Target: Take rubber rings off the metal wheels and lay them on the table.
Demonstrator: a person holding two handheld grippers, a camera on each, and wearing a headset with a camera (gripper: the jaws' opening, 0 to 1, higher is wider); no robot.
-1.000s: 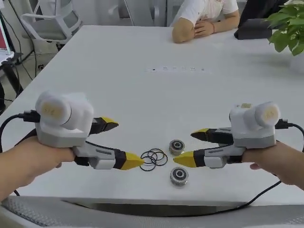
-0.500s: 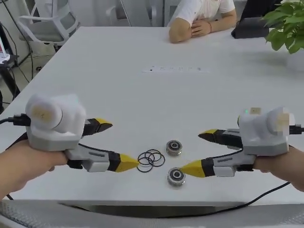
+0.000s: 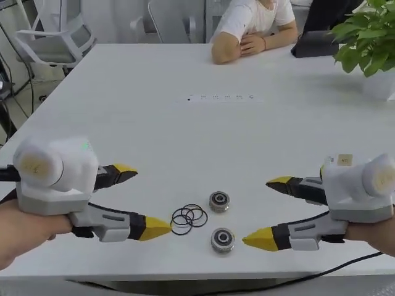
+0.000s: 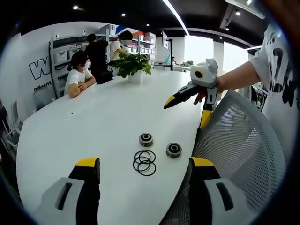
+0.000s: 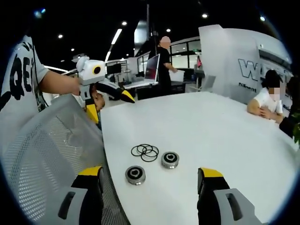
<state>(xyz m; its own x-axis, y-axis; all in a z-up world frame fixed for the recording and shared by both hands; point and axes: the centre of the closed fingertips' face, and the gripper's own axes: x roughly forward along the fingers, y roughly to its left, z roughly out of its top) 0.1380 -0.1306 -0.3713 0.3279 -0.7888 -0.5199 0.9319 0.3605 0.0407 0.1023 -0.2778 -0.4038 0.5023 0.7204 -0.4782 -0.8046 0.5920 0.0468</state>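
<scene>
Between the left gripper (image 3: 149, 198) and the right gripper (image 3: 259, 211), both open and empty, two wheels (image 3: 219, 201) lie on the tabletop (image 3: 216, 135). The near wheel (image 3: 223, 239) is just beside the right gripper; the loose rings (image 3: 188, 217) lie closer to the left one.

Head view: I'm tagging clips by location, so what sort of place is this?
Likely an open-plan office or meeting area: a long white table, an office chair and a potted plant.
</scene>
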